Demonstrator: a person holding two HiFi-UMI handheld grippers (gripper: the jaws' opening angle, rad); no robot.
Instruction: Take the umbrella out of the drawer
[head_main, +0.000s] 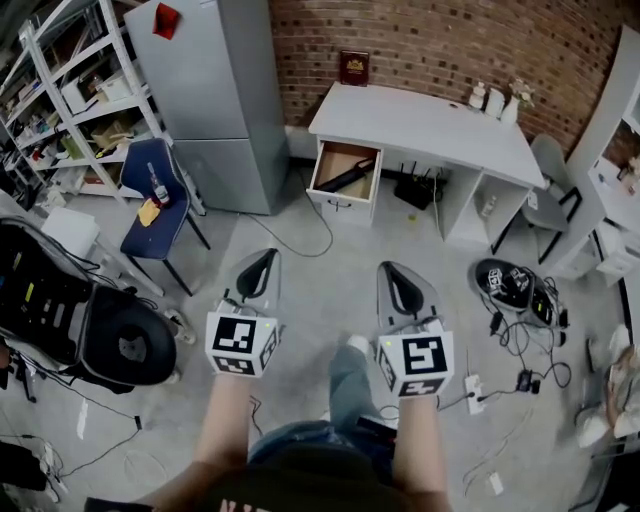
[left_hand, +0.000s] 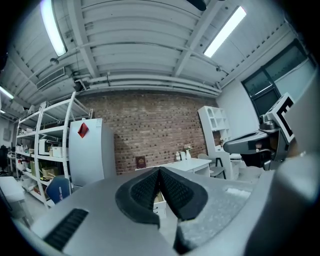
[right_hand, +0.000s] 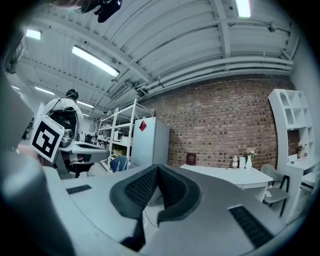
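Left gripper (head_main: 266, 258) and right gripper (head_main: 391, 270), jaws pressed together and empty, well apart from the open drawer (head_main: 342, 203).
Umbrella (head_main: 347, 177) lies inside it; jaws left closed would likely only shove it deeper, and the floor cable (head_main: 330, 236) could trip the person.

No legible text is showing anywhere. The red diamond sticker (head_main: 166, 20) on the grey cabinet (head_main: 215, 100) is showing no readable print. The dark red plaque (head_main: 353, 68) standing on the white surface (head_main: 430, 125) is carrying gold marks, too small to read. The cubes on the left hand-held gripper (head_main: 266, 256) and right hand-held gripper (head_main: 390, 268) are bearing black-and-white square patterns, not letters.
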